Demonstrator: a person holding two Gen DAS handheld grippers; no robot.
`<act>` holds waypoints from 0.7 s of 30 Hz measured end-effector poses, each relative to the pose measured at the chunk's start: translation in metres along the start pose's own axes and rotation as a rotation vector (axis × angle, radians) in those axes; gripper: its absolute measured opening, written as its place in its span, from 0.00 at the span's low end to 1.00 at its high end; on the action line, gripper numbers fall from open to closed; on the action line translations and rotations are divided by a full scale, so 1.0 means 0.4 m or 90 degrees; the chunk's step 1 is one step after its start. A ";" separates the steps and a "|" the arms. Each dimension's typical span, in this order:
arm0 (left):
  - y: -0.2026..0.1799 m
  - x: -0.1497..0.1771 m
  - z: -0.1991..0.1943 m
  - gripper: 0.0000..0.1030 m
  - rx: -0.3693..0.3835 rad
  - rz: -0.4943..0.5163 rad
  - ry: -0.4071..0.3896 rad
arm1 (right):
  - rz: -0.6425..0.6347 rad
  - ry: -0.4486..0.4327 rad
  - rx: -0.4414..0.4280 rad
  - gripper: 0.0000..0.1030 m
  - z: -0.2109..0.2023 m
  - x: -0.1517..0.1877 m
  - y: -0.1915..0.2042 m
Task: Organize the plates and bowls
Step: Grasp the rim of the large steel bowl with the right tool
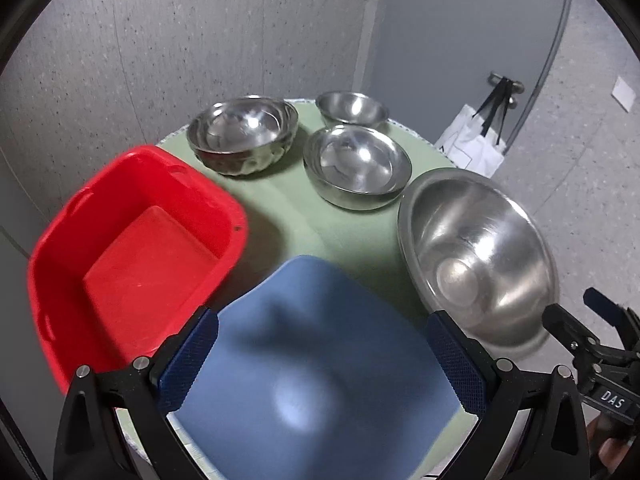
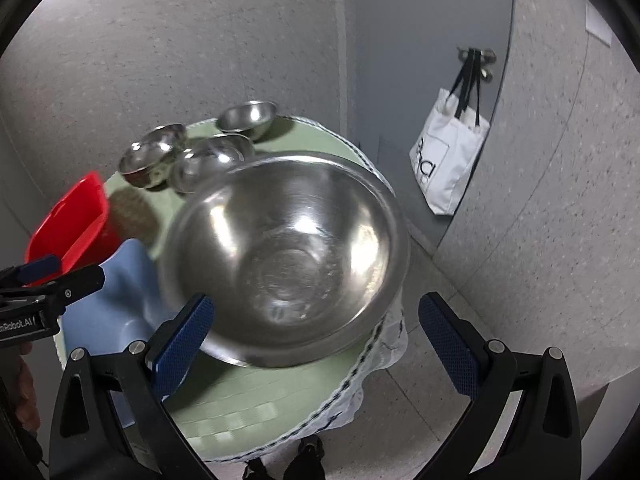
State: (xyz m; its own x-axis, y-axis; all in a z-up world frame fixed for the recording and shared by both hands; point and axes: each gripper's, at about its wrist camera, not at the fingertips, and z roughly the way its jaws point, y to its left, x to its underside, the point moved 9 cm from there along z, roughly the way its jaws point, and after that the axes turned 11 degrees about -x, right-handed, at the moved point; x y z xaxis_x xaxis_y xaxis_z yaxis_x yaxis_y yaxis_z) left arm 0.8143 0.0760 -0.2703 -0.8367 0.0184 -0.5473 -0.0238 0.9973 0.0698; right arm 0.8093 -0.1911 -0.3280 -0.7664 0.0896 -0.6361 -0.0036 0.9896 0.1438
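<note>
Your left gripper (image 1: 320,364) is spread wide over a blue plate (image 1: 316,364) at the near edge of the round table (image 1: 312,220), pinching nothing; the plate fills the space between the pads, and whether they touch it is unclear. Your right gripper (image 2: 316,340) is spread too, its fingers either side of the near rim of the large steel bowl (image 2: 284,256), which sits on the table's near right, just right of the blue plate. Whether the pads touch that rim cannot be told through the blur.

To the left stands a red plastic tub (image 1: 132,256), beside the plate, with nothing visible in it. At the far side sit three more steel pieces: a stack of nested bowls (image 1: 244,132) on the far left, a single small bowl (image 1: 352,110) at the far right, and nearer, a nested pair (image 1: 358,166). How many are in the far-left stack is hard to tell.

Beyond the table on the right, a white tote bag (image 2: 448,160) hangs from a door handle (image 2: 478,56), well apart from the table. A green cloth (image 2: 248,400) covers the tabletop.

Count: one plate, one tub, one large bowl, three smaller bowl groups.
</note>
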 end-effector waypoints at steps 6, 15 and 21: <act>-0.048 -0.019 0.058 0.99 -0.006 0.012 0.015 | 0.008 -0.008 -0.017 1.00 0.003 -0.020 -0.030; -0.182 -0.062 0.155 0.94 0.020 0.069 0.027 | 0.073 0.028 0.017 1.00 0.100 -0.037 -0.155; -0.235 -0.073 0.290 0.55 -0.010 0.081 0.087 | 0.086 0.052 -0.034 0.87 0.151 -0.043 -0.165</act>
State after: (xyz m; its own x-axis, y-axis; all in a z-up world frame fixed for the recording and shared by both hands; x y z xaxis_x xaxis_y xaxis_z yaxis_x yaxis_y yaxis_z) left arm 0.9044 -0.0101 -0.3578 -0.8997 0.1336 -0.4156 0.0795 0.9862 0.1451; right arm 0.8614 -0.2512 -0.3722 -0.8117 0.2107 -0.5448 0.0716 0.9615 0.2652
